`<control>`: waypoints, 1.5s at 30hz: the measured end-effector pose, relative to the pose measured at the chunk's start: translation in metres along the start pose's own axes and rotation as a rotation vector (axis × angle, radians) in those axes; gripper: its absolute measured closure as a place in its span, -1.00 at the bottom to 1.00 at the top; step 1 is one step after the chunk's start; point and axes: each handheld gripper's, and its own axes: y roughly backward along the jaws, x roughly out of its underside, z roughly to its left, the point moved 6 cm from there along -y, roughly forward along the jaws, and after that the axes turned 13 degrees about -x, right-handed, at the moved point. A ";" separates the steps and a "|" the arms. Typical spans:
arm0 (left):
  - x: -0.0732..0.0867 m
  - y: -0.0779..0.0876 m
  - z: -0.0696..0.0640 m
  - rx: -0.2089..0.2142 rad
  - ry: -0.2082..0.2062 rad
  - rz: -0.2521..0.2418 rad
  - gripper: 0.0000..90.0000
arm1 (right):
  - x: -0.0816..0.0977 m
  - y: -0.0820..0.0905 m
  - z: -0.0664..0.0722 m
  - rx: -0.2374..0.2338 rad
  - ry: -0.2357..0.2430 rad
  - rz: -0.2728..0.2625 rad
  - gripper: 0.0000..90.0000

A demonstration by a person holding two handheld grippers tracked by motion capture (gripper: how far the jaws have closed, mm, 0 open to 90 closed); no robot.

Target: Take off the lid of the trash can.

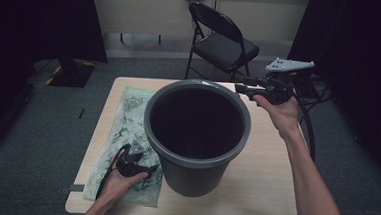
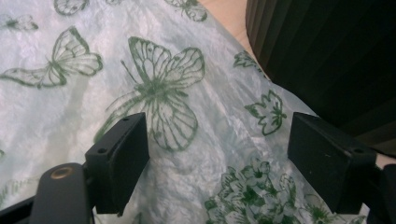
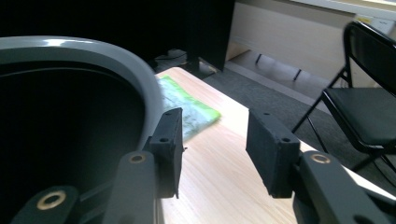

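My left gripper (image 1: 134, 163) rests low at seven o'clock on the table (image 1: 263, 192), jaws spread with nothing pinched, hovering over the butterfly-printed bag (image 2: 154, 102) so I can take hold of the film beside the bin. My right gripper (image 1: 244, 89) sits high at two o'clock, jaws part-open and empty, just outside the rim of the grey bin (image 1: 196, 138) that stands mid-table; I judge I keep it there to catch the rim or the bag's mouth. A folding chair (image 1: 222, 42) stands beyond at twelve.
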 end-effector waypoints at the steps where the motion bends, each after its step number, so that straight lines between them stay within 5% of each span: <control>1: -0.002 0.000 0.001 0.004 0.000 -0.012 -0.54 | -0.002 -0.001 0.004 -0.013 0.008 0.006 0.28; 8: -0.001 -0.003 0.003 0.064 0.032 0.015 -0.52 | -0.013 -0.019 0.023 -0.068 0.078 0.118 0.31; 15: 0.000 -0.004 0.002 0.049 0.016 -0.002 -0.51 | -0.016 -0.043 0.026 -0.096 0.100 0.308 0.38; 22: 0.001 -0.004 0.002 0.045 0.002 -0.005 -0.52 | -0.016 -0.063 0.023 -0.096 0.088 0.487 0.44; 24: 0.001 -0.004 0.001 0.038 -0.002 -0.006 -0.52 | -0.016 -0.067 0.021 -0.064 0.087 0.517 0.47; 29: 0.001 -0.004 0.001 0.020 -0.021 -0.004 -0.52 | -0.015 -0.075 0.021 -0.071 0.063 0.576 0.58; 35: 0.002 -0.004 0.001 0.023 -0.022 -0.008 -0.52 | -0.017 -0.074 0.020 -0.081 0.051 0.588 0.62; 38: 0.002 -0.004 0.001 0.023 -0.019 -0.009 -0.52 | -0.028 -0.067 0.021 -0.083 0.045 0.498 0.70; 45: 0.003 -0.004 0.000 0.025 -0.010 -0.017 -0.52 | -0.029 -0.063 0.021 -0.095 0.020 0.432 0.73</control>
